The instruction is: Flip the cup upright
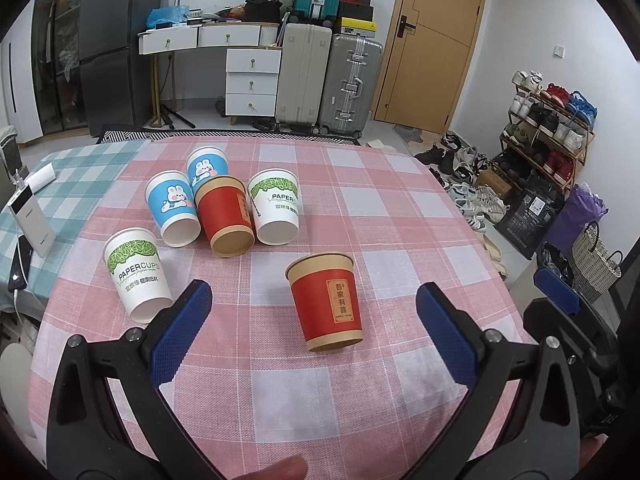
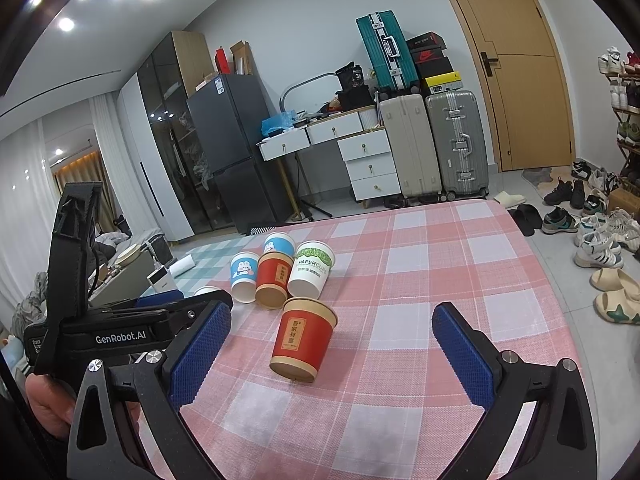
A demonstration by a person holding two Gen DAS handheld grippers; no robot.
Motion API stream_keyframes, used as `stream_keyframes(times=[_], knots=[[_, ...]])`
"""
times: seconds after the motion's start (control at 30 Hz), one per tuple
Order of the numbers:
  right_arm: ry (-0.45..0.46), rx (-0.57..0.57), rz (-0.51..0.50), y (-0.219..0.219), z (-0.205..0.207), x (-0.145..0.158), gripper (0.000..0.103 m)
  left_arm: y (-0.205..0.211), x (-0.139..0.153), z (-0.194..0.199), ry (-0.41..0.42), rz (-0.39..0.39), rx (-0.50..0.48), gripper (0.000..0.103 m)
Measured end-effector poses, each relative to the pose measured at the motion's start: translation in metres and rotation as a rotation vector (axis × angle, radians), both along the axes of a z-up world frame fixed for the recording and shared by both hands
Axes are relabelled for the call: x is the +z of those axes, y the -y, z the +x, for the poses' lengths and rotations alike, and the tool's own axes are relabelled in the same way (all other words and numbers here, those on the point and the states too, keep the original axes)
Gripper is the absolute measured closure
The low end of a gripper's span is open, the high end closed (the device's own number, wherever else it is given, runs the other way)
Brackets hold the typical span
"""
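Both sets of tongs hang wide apart with nothing between them. The left tongs (image 1: 314, 332) have the nearest red cup (image 1: 325, 301) almost dead ahead, between the lines of its blue pads; from the right tongs (image 2: 332, 354) the same cup (image 2: 303, 339) sits ahead and a little left. It appears to stand mouth-down on the surface (image 1: 400, 216), its long axis roughly vertical and leaning slightly. The left looks nearer, so I'd judge it better placed for the grasp. Beyond stands a cluster of cups (image 1: 224, 204), apparently also inverted, on the pink checked cloth. Behind are suitcases (image 1: 328, 80), white drawers (image 1: 252, 80) and a wooden door (image 1: 432, 40).
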State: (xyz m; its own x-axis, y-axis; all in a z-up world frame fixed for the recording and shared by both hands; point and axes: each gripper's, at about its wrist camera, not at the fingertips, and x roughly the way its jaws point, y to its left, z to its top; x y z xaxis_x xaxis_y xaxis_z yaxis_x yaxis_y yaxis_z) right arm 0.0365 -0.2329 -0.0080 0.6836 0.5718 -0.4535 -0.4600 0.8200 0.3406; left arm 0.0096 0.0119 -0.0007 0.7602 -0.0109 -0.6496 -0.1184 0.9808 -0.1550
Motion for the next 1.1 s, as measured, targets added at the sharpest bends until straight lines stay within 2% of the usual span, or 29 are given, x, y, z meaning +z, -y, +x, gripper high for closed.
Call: stream_keyframes(times=[0.37,0.6,0.73,0.97,1.1], knots=[[-0.003,-0.009,-0.002,0.001,0.0,-0.001,0.0,-0.001,-0.002,0.002,-0.014,-0.005,-0.001,0.001],[-0.008,-0.046,0.018,0.012,0.007,-0.008,0.0,0.005,-0.014,0.02,-0.047,0.004,-0.011,0.001],[-0.018,-0.059,0.02,0.014,0.015,-0.014,0.0,0.006,-0.027,0.038,-0.084,0.001,-0.017,0.001],[-0.06,-0.063,0.03,0.017,0.034,-0.034,0.0,-0.005,-0.065,0.086,-0.194,-0.072,-0.025,0.001],[-0.093,-0.063,0.042,0.019,0.045,-0.044,0.0,-0.003,-0.082,0.11,-0.238,-0.067,-0.051,0.001]])
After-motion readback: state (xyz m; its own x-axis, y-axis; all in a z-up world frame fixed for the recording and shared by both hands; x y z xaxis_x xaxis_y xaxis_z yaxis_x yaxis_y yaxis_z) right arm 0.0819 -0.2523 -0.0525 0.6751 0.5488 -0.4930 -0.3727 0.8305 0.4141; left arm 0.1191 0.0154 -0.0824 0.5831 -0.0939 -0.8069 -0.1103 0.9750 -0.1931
